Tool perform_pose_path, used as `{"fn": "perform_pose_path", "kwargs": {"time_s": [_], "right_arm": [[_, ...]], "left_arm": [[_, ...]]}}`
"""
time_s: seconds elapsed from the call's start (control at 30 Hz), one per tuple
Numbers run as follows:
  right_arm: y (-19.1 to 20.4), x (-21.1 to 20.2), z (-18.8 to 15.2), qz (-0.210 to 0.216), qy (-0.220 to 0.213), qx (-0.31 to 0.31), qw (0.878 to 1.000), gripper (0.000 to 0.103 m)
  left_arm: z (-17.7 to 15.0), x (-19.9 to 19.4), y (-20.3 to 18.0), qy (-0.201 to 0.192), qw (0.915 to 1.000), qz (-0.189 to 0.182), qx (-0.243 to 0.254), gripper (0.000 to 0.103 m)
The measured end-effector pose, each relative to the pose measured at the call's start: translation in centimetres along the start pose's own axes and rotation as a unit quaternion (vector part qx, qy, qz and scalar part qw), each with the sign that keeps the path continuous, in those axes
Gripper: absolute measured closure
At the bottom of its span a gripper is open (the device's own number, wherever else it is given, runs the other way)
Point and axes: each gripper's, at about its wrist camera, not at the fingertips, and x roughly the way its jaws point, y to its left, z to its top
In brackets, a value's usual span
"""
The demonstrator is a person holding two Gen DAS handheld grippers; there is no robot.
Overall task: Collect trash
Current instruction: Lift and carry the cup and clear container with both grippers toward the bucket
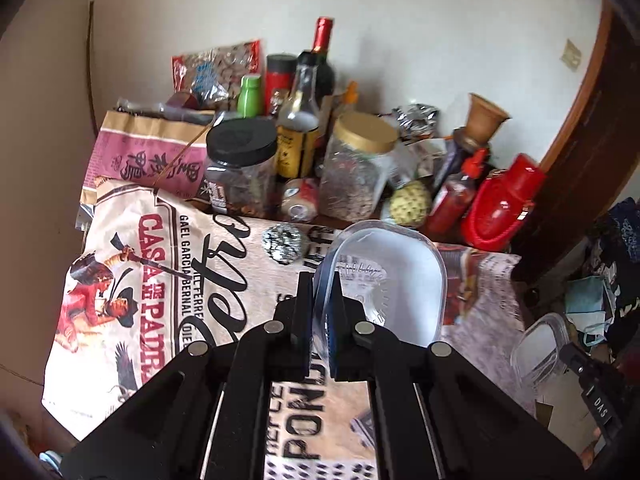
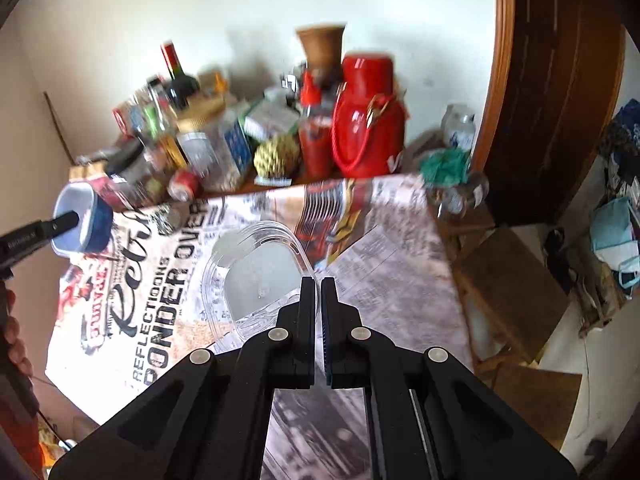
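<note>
**Both containers lifted, drop-off pending**

Left wrist view: cluttered table [image 1: 224, 276] against a white wall, draped in a printed poster cloth, jars and bottles crowding the back. Left gripper [image 1: 320, 284] with fingers nearly together, pinching the rim of a white plastic tub [image 1: 394, 276], tilted on edge above the cloth. Crumpled foil ball [image 1: 282, 244] lying on the cloth just beyond the tub, apart from it. Black-lidded jar [image 1: 242, 168], gold-lidded jar [image 1: 360, 168] and a small tipped can [image 1: 300, 200] further back. At the lower right edge, the other gripper with a clear lid, seemingly off the table's side.

Right wrist view: same cloth-covered table, blurred; red flask [image 2: 366, 120] at the back. Right gripper [image 2: 318, 284] with fingers almost closed on the edge of a clear plastic lid [image 2: 256, 272], raised over the cloth. Far left, the left gripper carrying the white tub, well apart from the lid.

Step in hand, by judgement: gathering, with both pieces of packaging already picked up. No bin or bag visible in either view. Next move likely calls for carrying both to a trash receptacle, keeping thin rims from slipping, then returning for the foil ball.
</note>
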Motion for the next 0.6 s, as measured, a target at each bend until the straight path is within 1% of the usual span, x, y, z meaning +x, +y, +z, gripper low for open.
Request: {"fn": "perform_pose_path", "kwargs": {"time_s": [0.13, 0.3, 0.47, 0.6], "right_arm": [[-1.2, -3.6, -0.3, 0.014, -0.04, -0.013, 0.999, 0.1], [-2.6, -7.9, -1.1, 0.034, -0.083, -0.034, 0.995, 0.1], [-3.1, -11.5, -2.0, 0.057, -0.108, -0.05, 0.991, 0.1], [-3.1, -14.0, -3.1, 0.069, -0.121, -0.059, 0.988, 0.1]], "left_arm": [[-2.1, -4.4, -2.8, -0.027, 0.9996, -0.002, 0.005, 0.098], [-5.3, -9.4, -5.6, -0.052, 0.9986, -0.006, -0.003, 0.098], [-8.2, -14.5, -7.8, -0.073, 0.9973, -0.011, -0.004, 0.099], [-9.7, -17.8, -8.7, -0.085, 0.9963, -0.014, 0.008, 0.099]]}}
